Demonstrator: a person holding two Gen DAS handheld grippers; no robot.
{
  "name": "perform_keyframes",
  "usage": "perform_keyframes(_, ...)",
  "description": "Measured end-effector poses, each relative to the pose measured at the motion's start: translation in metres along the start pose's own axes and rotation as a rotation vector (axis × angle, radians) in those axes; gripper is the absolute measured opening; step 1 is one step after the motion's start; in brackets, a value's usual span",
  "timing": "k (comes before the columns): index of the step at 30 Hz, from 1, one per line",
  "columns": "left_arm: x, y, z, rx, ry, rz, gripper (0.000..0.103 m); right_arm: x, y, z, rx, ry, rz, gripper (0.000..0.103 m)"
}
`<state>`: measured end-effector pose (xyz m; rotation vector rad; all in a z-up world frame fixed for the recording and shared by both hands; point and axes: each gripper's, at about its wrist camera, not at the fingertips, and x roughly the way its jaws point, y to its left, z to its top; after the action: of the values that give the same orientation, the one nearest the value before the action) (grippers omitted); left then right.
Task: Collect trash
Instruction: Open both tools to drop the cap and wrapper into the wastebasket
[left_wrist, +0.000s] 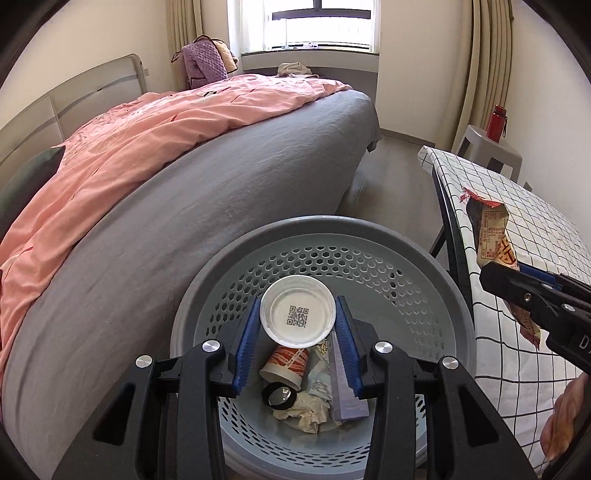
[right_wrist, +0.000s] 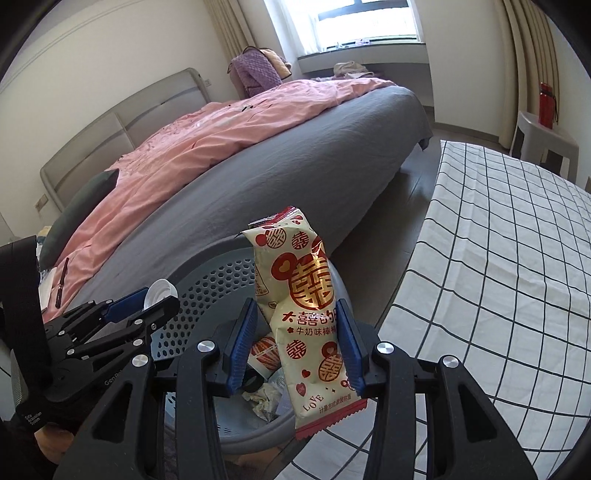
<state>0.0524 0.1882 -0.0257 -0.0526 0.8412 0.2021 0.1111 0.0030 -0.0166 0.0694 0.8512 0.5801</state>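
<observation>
My left gripper (left_wrist: 298, 301) is shut on a small white round cup (left_wrist: 297, 315) whose base shows a QR code. It hangs over the grey perforated bin (left_wrist: 321, 230). Inside the bin lie a paper cup (left_wrist: 286, 363), crumpled tissue (left_wrist: 306, 413), a black ring and a purple box. My right gripper (right_wrist: 296, 304) is shut on a cream and red snack wrapper (right_wrist: 306, 314), held upright over the bin's near right rim (right_wrist: 258, 435). The left wrist view shows the right gripper (left_wrist: 493, 273) and wrapper (left_wrist: 489, 236) beside the table. The right wrist view shows the left gripper (right_wrist: 162, 299) with the cup (right_wrist: 159, 291).
A bed with a grey sheet (left_wrist: 207, 206) and pink quilt (left_wrist: 140, 125) runs along the bin's left. A table under a checked cloth (right_wrist: 498, 251) stands at the right. Beyond it a grey stool (left_wrist: 491, 147) carries a red bottle (left_wrist: 496, 122). Bare floor (left_wrist: 399, 177) lies between bed and table.
</observation>
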Motion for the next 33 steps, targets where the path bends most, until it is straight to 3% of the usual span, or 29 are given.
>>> perform_keyframes(13,0.013,0.012,-0.01,-0.037,0.039,0.013,0.039,0.024,0.014,-0.018,-0.047,0.073,0.03,0.043)
perform_keyframes(29,0.01,0.012,-0.01,-0.032,0.023,0.013,0.039,0.024,0.021,-0.019,-0.063,0.063,0.046,0.044)
perform_keyframes(32,0.009,0.013,-0.01,-0.04,0.02,0.008,0.047,0.023,0.022,-0.018,-0.068,0.06,0.045,0.047)
perform_keyframes(33,0.009,0.013,-0.009,-0.042,0.017,0.012,0.051,0.023,0.022,-0.018,-0.068,0.058,0.045,0.052)
